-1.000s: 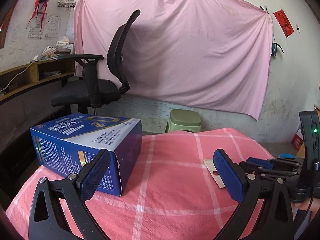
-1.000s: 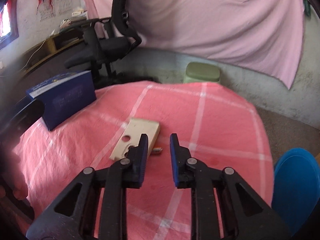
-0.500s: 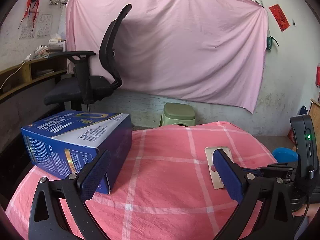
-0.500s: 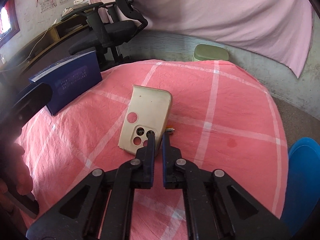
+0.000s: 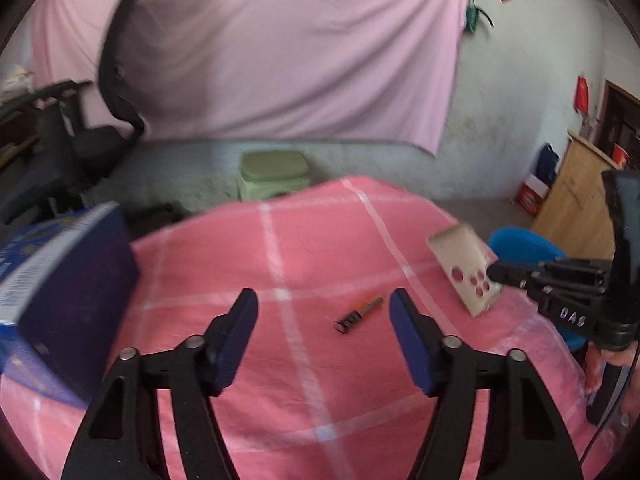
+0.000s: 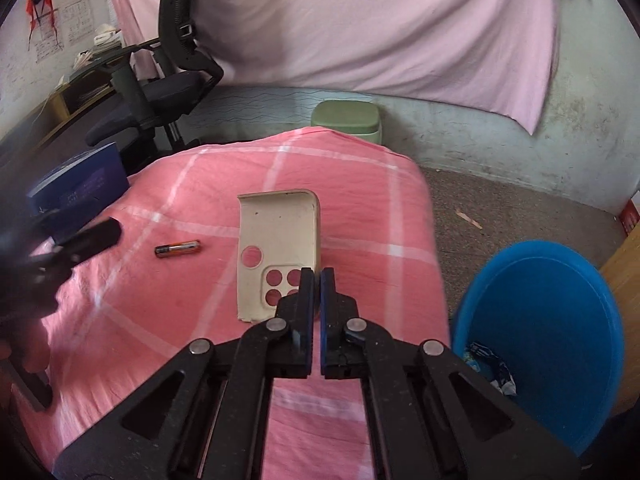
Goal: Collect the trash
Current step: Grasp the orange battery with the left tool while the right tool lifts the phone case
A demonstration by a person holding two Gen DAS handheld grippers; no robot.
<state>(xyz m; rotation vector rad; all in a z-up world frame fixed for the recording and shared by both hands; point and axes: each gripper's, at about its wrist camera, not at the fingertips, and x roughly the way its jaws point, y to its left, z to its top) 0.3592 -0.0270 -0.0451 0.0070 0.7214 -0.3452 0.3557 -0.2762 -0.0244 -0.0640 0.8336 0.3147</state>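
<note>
A cream phone case [image 6: 280, 236] with round camera holes is pinched at its lower corner by my right gripper [image 6: 317, 276], which is shut on it. The left wrist view shows the case [image 5: 464, 268] tilted up off the pink checked cloth [image 5: 304, 248] in the right gripper [image 5: 496, 271]. A small black and orange battery [image 5: 358, 314] lies on the cloth between the fingers of my left gripper [image 5: 324, 308]. Those jaws are closing and the pads are clear of the battery [image 6: 177, 249].
A blue box [image 5: 68, 292] stands on the table's left side. A blue bin [image 6: 540, 320] with some wrappers in it sits on the floor to the right of the table. Behind the table are a green stool [image 5: 274, 172] and a black office chair [image 6: 176, 40].
My right gripper has shut on the phone case's corner and raised it off the cloth. My left gripper has swung right from the blue box to the battery, and its jaws have narrowed.
</note>
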